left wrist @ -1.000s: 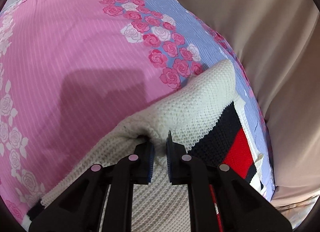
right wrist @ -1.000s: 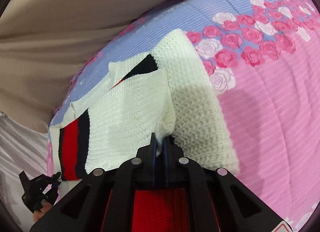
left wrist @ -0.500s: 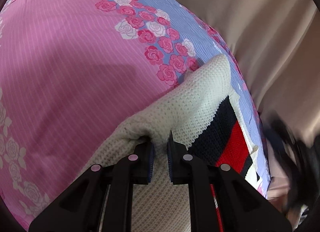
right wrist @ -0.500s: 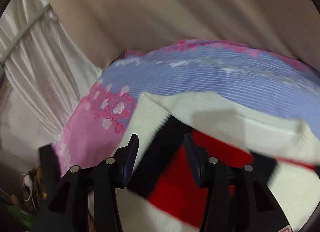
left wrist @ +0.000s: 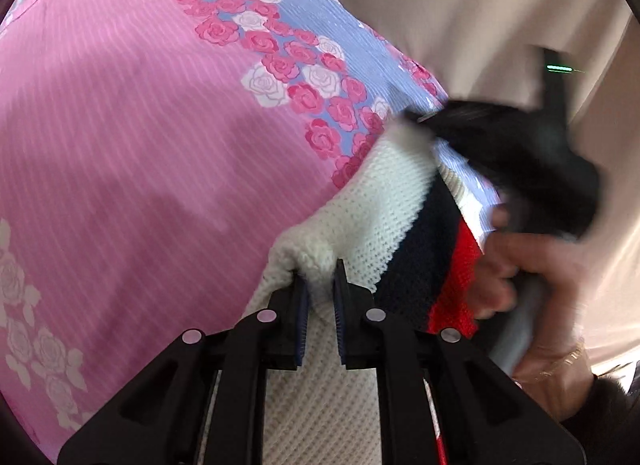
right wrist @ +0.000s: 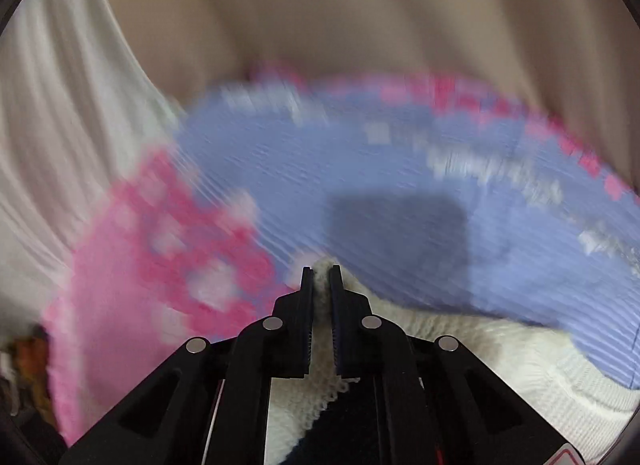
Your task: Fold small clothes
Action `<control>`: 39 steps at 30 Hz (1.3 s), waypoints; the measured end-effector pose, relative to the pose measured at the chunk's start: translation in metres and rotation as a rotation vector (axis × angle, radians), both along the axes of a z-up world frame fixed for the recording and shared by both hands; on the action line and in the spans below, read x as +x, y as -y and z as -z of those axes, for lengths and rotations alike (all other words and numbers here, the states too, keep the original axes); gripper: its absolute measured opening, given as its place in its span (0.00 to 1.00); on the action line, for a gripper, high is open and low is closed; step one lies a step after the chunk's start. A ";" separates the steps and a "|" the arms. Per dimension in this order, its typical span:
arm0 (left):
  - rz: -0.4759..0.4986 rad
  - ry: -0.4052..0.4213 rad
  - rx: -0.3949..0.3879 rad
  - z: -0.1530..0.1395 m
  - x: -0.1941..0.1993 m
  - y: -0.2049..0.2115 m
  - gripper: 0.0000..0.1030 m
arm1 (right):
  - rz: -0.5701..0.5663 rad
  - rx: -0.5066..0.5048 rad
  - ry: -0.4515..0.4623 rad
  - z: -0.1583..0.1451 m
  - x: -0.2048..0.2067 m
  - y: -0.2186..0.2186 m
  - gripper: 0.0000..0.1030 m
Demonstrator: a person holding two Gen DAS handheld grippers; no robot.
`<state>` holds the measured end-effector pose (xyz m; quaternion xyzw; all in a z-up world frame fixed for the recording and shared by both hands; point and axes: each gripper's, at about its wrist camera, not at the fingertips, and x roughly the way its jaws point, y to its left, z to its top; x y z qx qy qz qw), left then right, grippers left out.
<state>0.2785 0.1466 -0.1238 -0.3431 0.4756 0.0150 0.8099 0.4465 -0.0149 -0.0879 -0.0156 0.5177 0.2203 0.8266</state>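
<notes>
Cream knit of the sweater (left wrist: pixel 384 201), lower centre on the floral sheet (left wrist: pixel 140 125): my right gripper (right wrist: pixel 321 271) has just re-closed on a new corner, ready to fold; my left gripper (left wrist: pixel 320 277) stays clamped.

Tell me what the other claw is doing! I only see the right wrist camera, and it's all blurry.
Observer: The left claw is shut on a bunched fold of the cream knitted sweater.
Operator: Is the sweater all cream?
Observer: No, a wide red stripe runs beside a navy band.
Operator: What are the pink blobs on the sheet?
Observer: Printed roses, lying between the pink and blue parts of the ribbed bedsheet.
</notes>
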 end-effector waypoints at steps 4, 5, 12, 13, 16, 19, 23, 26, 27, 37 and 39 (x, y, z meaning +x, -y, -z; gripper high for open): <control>0.017 -0.013 0.020 -0.002 0.004 0.001 0.11 | 0.079 0.126 0.034 -0.030 -0.013 0.018 0.11; 0.020 -0.015 0.018 -0.002 0.004 0.000 0.11 | 0.109 0.189 0.083 -0.048 -0.030 0.036 0.13; 0.034 -0.008 0.079 -0.005 0.004 0.005 0.11 | 0.192 0.256 -0.032 -0.035 -0.128 0.084 0.13; 0.020 -0.015 0.079 -0.005 0.004 0.005 0.11 | 0.172 0.233 -0.053 -0.023 -0.132 0.079 0.08; -0.026 -0.038 0.060 -0.006 0.002 0.004 0.11 | 0.237 0.159 -0.043 -0.003 -0.144 0.113 0.00; -0.034 -0.039 0.073 -0.005 0.002 0.005 0.11 | 0.400 0.195 -0.046 0.003 -0.177 0.210 0.00; -0.035 -0.030 0.110 -0.005 0.002 0.009 0.12 | 0.642 0.233 -0.040 0.009 -0.249 0.352 0.00; -0.049 -0.029 0.130 -0.006 0.001 0.012 0.12 | 0.775 0.126 -0.029 0.003 -0.281 0.391 0.03; -0.054 -0.030 0.134 -0.006 0.001 0.013 0.12 | 0.787 0.197 -0.034 0.000 -0.289 0.399 0.04; -0.054 -0.054 0.117 -0.007 0.003 0.011 0.12 | 0.641 0.248 -0.002 -0.002 -0.245 0.341 0.08; -0.048 -0.047 0.114 -0.007 0.004 0.008 0.12 | 0.666 0.255 0.073 -0.019 -0.257 0.355 0.07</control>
